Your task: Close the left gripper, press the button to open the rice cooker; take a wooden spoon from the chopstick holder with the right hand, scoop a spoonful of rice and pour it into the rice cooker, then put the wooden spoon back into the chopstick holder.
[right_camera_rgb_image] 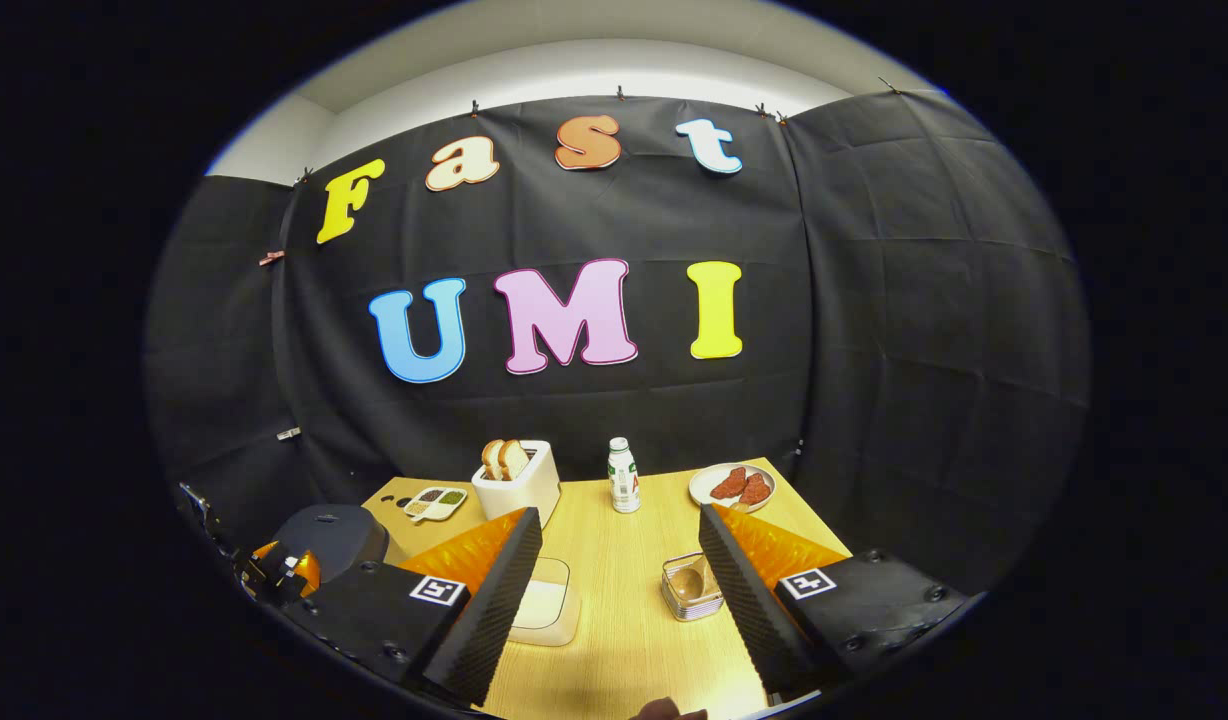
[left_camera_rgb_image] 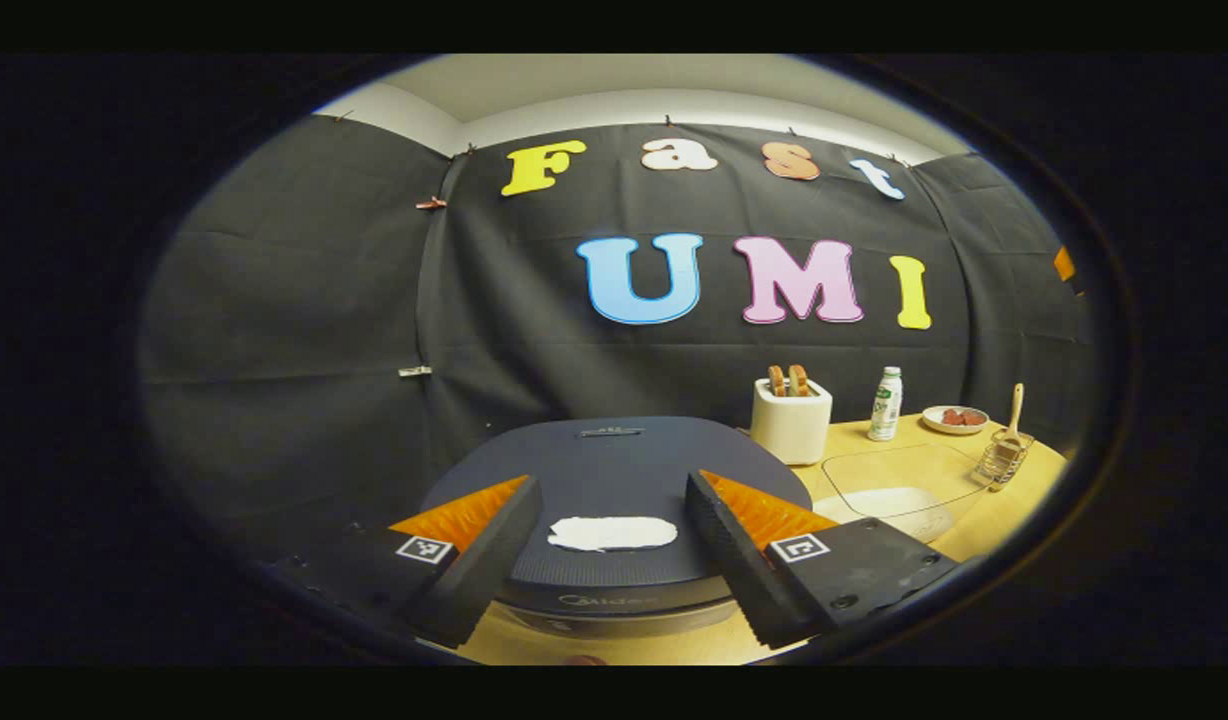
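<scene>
The dark rice cooker (left_camera_rgb_image: pixel 614 460) sits shut right in front of my left gripper (left_camera_rgb_image: pixel 612 485), which is open and hovers over the lid. A white oval button patch (left_camera_rgb_image: pixel 612 532) lies between its two fingers. The wire chopstick holder (left_camera_rgb_image: pixel 1002 458) stands at the far right of the table with the wooden spoon (left_camera_rgb_image: pixel 1015 402) upright in it. A clear container of rice (left_camera_rgb_image: pixel 899 495) lies between cooker and holder. My right gripper (right_camera_rgb_image: pixel 614 600) is open above the table, with the holder (right_camera_rgb_image: pixel 692 588) just inside its right finger and the rice container (right_camera_rgb_image: pixel 544 605) by its left finger.
A white toaster (right_camera_rgb_image: pixel 519 480) with bread, a small milk bottle (right_camera_rgb_image: pixel 624 476) and a plate of red food (right_camera_rgb_image: pixel 731 486) line the back of the wooden table (right_camera_rgb_image: pixel 624 560). A divided dish of beans (right_camera_rgb_image: pixel 434 502) sits behind the cooker (right_camera_rgb_image: pixel 329 535).
</scene>
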A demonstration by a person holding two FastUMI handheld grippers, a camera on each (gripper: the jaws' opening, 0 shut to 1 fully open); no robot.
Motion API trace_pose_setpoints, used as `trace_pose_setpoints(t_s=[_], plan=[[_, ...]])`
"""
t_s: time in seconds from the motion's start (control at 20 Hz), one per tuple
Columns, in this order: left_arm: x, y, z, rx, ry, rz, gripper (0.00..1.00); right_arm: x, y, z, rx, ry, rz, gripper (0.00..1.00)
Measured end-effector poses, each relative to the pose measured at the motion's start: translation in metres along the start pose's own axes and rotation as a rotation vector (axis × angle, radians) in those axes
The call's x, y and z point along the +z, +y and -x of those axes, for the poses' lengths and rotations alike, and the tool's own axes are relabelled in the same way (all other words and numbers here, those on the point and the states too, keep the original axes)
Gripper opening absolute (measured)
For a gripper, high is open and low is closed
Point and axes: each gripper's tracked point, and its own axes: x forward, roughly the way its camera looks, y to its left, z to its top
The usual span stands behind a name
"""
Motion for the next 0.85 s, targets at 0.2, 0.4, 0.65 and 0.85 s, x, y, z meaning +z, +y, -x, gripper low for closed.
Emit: trace_pose_setpoints(t_s=[0.2,0.4,0.65,0.85], plan=[[0.007,-0.001,-0.001,-0.010,0.037,-0.016,0.97,0.004,0.000,-0.001,-0.002,-0.007,0.000,0.98],[0.040,-0.007,0.000,-0.039,0.016,0.001,0.94,0.005,0.002,-0.004,0.002,-0.009,-0.001,0.98],[0.091,-0.019,0.004,-0.048,-0.008,0.011,0.94,0.005,0.003,-0.004,0.010,-0.011,0.006,0.98],[0.145,-0.036,0.017,-0.086,-0.076,0.079,0.94,0.005,0.000,-0.002,0.011,-0.013,0.007,0.98]])
